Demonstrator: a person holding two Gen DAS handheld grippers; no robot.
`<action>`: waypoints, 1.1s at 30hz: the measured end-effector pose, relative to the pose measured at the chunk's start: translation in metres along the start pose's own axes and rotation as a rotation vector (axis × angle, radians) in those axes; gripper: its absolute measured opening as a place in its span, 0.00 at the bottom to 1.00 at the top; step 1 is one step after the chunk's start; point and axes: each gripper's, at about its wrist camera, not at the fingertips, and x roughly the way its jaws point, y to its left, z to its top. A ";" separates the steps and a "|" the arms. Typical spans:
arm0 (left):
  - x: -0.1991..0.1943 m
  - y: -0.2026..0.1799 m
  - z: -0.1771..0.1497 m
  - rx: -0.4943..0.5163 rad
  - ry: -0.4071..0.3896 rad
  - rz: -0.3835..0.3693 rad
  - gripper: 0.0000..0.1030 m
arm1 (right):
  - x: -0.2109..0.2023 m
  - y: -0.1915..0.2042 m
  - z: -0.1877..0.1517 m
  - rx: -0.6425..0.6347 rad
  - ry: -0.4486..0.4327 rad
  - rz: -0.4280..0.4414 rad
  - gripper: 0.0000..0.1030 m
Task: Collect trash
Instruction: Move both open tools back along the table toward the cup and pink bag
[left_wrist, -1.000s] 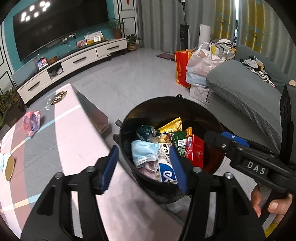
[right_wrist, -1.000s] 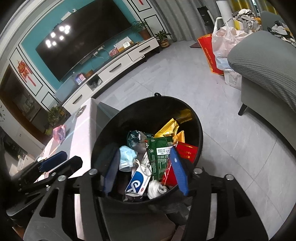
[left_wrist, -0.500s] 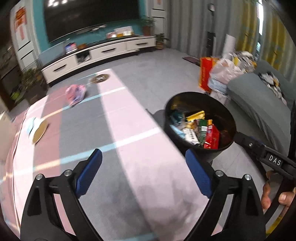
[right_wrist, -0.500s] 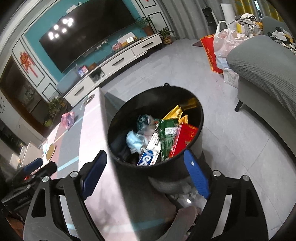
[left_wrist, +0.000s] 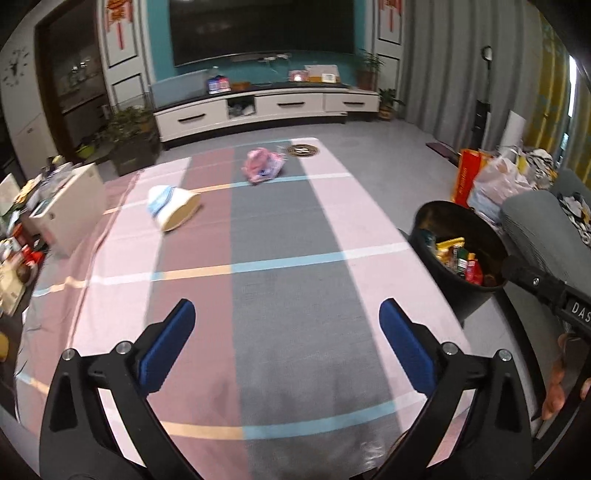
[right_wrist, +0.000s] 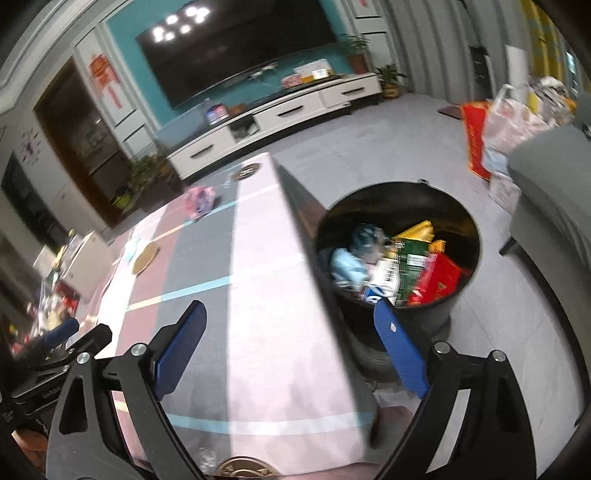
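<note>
Both grippers have pulled back from the bin, jaws apart and empty; only the left view shows the cup clearly.

Soft, even indoor light fills both views. Ceiling lamps glare as white spots on the TV in the right view. Motion blur smears the bin contents. Fisheye bending curves the edges, with dark corners.

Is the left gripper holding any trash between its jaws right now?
No. The left gripper has its jaws wide apart with only the striped tablecloth showing between them.
</note>
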 end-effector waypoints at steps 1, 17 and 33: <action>-0.003 0.006 -0.001 -0.011 -0.003 0.007 0.97 | 0.000 0.006 0.000 -0.012 0.002 0.005 0.88; -0.008 0.080 -0.017 -0.153 -0.001 0.070 0.97 | 0.029 0.090 0.002 -0.158 0.076 0.067 0.93; 0.027 0.132 -0.022 -0.260 0.049 0.079 0.97 | 0.078 0.139 0.016 -0.215 0.119 0.078 0.95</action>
